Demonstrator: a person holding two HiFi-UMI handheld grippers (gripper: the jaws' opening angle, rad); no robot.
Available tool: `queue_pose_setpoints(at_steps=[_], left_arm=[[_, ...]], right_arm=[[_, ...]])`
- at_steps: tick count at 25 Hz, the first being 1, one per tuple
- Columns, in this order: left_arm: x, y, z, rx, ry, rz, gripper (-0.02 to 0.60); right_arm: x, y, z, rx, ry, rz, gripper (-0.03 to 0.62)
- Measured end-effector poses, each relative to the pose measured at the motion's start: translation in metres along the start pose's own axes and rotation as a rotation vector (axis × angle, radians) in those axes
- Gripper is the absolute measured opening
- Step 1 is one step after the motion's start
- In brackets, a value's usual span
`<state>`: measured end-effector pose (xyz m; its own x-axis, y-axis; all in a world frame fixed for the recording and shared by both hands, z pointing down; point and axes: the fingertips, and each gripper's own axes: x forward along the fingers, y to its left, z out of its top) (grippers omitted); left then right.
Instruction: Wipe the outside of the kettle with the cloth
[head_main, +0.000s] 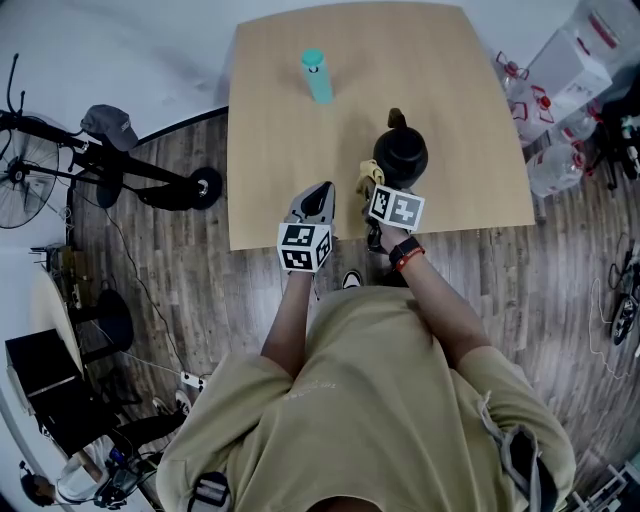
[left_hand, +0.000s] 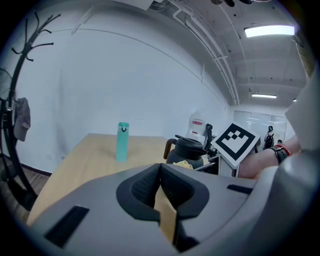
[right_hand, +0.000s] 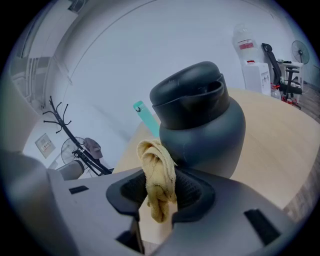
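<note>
Right gripper (right_hand: 161, 192) clamped on crumpled yellow cloth (right_hand: 157, 170), just beside dark grey kettle (right_hand: 202, 127) (lid on, contents unseen); left gripper (left_hand: 160, 187) jaws together, empty; capped teal bottle (head_main: 317, 76) well apart.

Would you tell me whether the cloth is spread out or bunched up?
Bunched up: the cloth is a crumpled wad pinched in the right gripper, beside the kettle.

Bright, even indoor light comes from ceiling strip lamps (left_hand: 270, 31), one glaring white in the left gripper view, so the wooden table (head_main: 300, 100) carries only a faint, short shadow beside the kettle (head_main: 401, 152). Both gripper views bulge like a fisheye and go black at the corners, and the head view bends the floorboards (head_main: 150, 270) towards its edges. The cloth (right_hand: 157, 175) is crisp, while the nearest foreground in each gripper view is soft.
</note>
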<state>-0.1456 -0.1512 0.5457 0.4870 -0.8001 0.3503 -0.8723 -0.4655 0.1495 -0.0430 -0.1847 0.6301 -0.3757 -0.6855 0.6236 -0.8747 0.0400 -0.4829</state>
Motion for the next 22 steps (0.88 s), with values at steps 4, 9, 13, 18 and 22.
queue_pose_setpoints(at_steps=[4, 9, 13, 18, 22], left_arm=[[0.006, -0.012, 0.000, 0.008, 0.004, -0.021, 0.025], [0.012, -0.023, 0.000, 0.017, 0.010, -0.038, 0.025], [0.017, -0.032, -0.001, 0.024, 0.019, -0.047, 0.025], [0.024, -0.046, -0.002, 0.032, 0.027, -0.064, 0.025], [0.031, -0.056, -0.002, 0.041, 0.036, -0.075, 0.025]], right_arm=[[-0.006, -0.003, -0.003, -0.020, 0.010, 0.013, 0.143], [-0.015, -0.009, -0.006, -0.095, 0.019, 0.025, 0.143], [-0.022, -0.016, -0.011, -0.142, 0.024, 0.055, 0.143], [-0.033, -0.029, -0.013, -0.170, 0.042, 0.071, 0.143], [-0.040, -0.040, -0.012, -0.201, 0.054, 0.078, 0.143]])
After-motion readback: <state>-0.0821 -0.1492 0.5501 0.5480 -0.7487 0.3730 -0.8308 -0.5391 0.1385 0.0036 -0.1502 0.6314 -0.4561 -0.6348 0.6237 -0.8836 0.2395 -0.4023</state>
